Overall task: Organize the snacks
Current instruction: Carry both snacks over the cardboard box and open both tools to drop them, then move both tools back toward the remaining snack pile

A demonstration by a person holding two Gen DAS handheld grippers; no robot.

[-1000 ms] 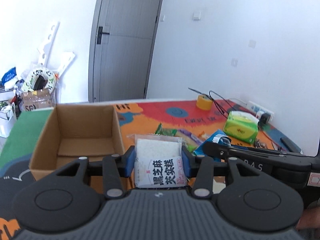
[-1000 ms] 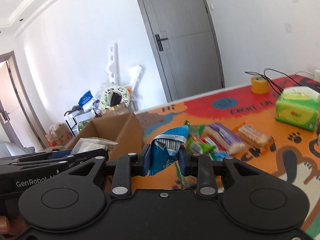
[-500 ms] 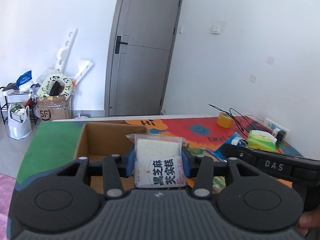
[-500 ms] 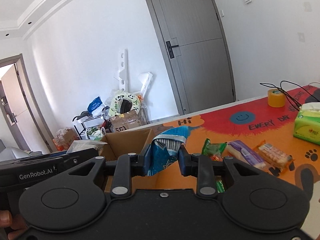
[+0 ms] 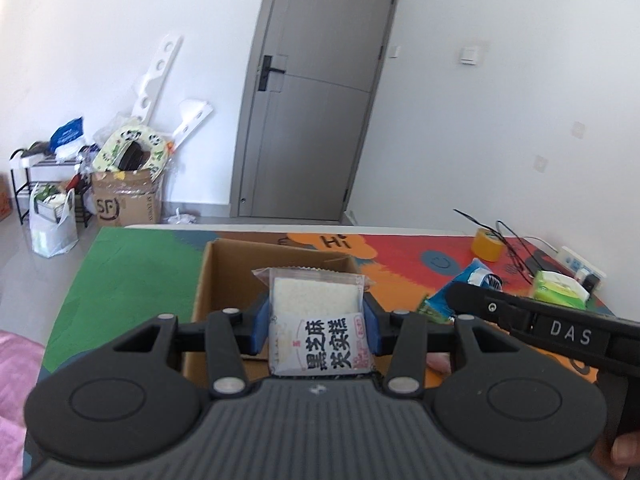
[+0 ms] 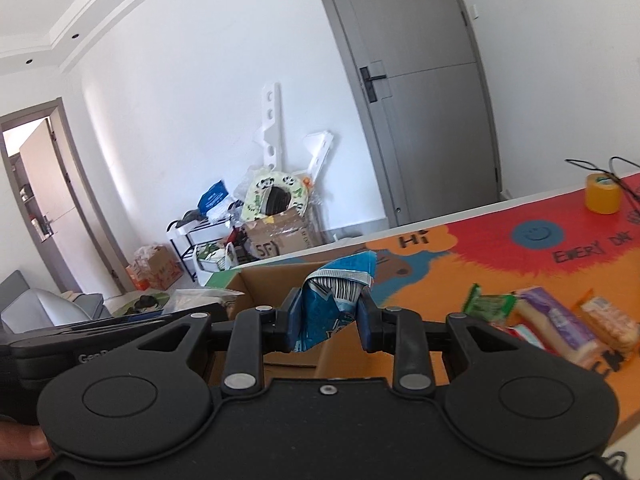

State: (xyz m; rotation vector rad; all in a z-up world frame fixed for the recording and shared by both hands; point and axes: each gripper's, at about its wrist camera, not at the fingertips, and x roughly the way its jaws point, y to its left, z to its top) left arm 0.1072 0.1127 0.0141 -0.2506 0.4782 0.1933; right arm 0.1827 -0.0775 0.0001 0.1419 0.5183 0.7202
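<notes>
My left gripper [image 5: 316,328] is shut on a clear packet of white rice cake with black Chinese letters [image 5: 316,320], held over the open cardboard box [image 5: 224,280]. My right gripper [image 6: 328,320] is shut on a crumpled blue snack bag [image 6: 332,296], held just above the box's near right rim [image 6: 264,280]. The right gripper's body [image 5: 552,332] and the blue bag [image 5: 464,284] show at the right of the left wrist view. The left gripper's body [image 6: 104,340] shows at the left of the right wrist view.
Loose snacks lie on the colourful mat: a green packet [image 6: 488,304], a purple bar [image 6: 556,320], a biscuit pack [image 6: 608,320]. A yellow tape roll [image 6: 602,196], a green tissue pack [image 5: 560,288] and cables sit at the far right. Clutter stands by the door.
Both grippers have risen and swung left with their packets, from over the snack pile to above the cardboard box. Both stay shut.
</notes>
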